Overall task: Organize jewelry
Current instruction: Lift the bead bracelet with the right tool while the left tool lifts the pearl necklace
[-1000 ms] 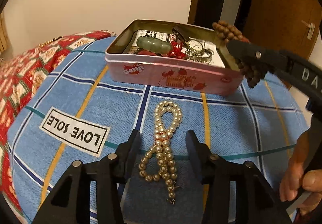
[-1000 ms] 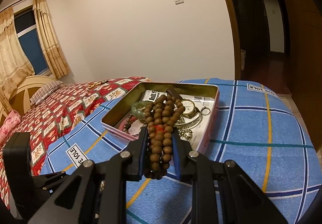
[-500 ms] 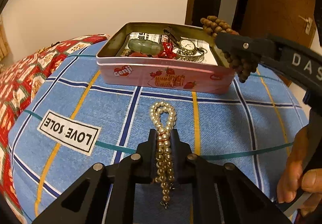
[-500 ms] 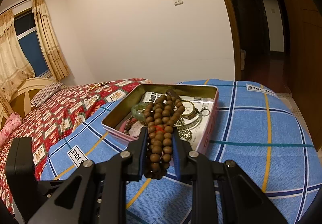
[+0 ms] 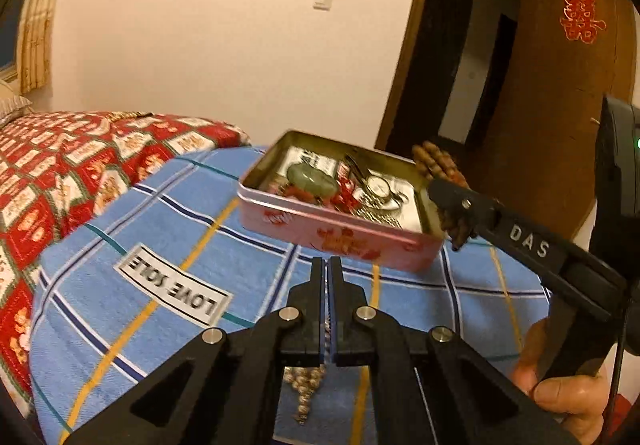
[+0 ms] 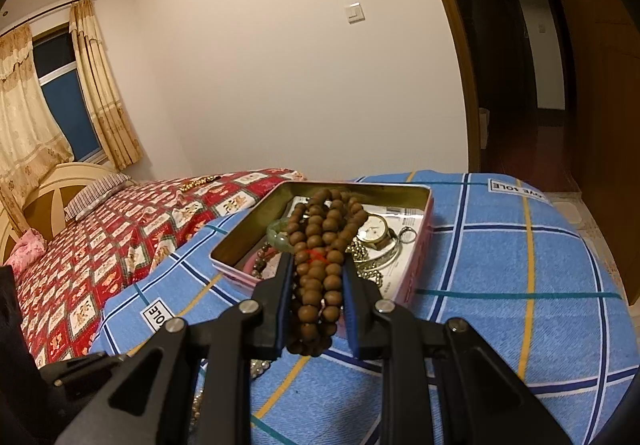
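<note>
A pink tin box (image 5: pixel 340 233) stands open on the blue plaid cloth; it also shows in the right wrist view (image 6: pixel 412 277). It holds a jade bangle (image 5: pixel 312 179), a watch (image 5: pixel 378 187) and other jewelry. My left gripper (image 5: pixel 327 265) is shut on a pearl necklace (image 5: pixel 306 389), which hangs below the fingers, lifted off the cloth. My right gripper (image 6: pixel 316 265) is shut on a brown wooden bead bracelet (image 6: pixel 320 245) and holds it over the tin's near edge; this gripper also shows in the left wrist view (image 5: pixel 448 201).
The blue plaid cloth (image 5: pixel 160 245) with a "LOVE SOLE" label (image 5: pixel 172 291) covers a rounded surface. A bed with a red patterned quilt (image 6: pixel 120 229) lies to the left. A wooden door (image 5: pixel 560 105) stands at the right.
My left gripper closed on the pearl necklace and lifted it off the cloth, tilting upward. My right gripper stayed over the tin, still holding the brown beads.
</note>
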Demonstrator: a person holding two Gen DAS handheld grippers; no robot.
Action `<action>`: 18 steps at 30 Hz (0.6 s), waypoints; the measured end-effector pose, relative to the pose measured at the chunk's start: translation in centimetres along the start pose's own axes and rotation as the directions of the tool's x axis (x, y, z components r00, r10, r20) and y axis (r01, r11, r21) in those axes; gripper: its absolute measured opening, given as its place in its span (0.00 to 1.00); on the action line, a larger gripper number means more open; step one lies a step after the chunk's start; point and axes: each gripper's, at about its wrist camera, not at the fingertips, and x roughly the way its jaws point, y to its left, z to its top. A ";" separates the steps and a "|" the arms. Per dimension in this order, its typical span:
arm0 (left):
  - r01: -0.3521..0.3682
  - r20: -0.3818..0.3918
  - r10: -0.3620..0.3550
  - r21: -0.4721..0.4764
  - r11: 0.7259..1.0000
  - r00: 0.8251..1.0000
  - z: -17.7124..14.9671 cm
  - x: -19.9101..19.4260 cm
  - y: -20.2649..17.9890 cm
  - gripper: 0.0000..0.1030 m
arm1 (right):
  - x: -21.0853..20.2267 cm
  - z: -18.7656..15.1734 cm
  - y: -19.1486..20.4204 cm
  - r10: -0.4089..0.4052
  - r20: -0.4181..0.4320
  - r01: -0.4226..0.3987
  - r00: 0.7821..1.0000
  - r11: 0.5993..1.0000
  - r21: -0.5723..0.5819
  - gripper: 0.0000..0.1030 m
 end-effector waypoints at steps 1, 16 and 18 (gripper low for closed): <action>-0.001 0.001 0.001 0.005 1.000 1.000 0.1 -0.1 0.1 0.00 | 0.0 0.0 0.0 -0.001 0.002 0.001 1.000 1.000 0.001 0.25; 0.056 -0.244 -0.037 0.074 0.996 0.969 -1.9 4.0 -1.0 0.58 | 0.1 0.2 -0.6 -0.004 -0.004 0.004 1.000 1.000 0.026 0.25; 0.034 -0.283 -0.011 0.078 0.996 0.959 -2.1 4.8 -1.0 0.58 | 0.2 0.2 -0.7 -0.003 -0.005 0.003 1.000 1.000 0.029 0.25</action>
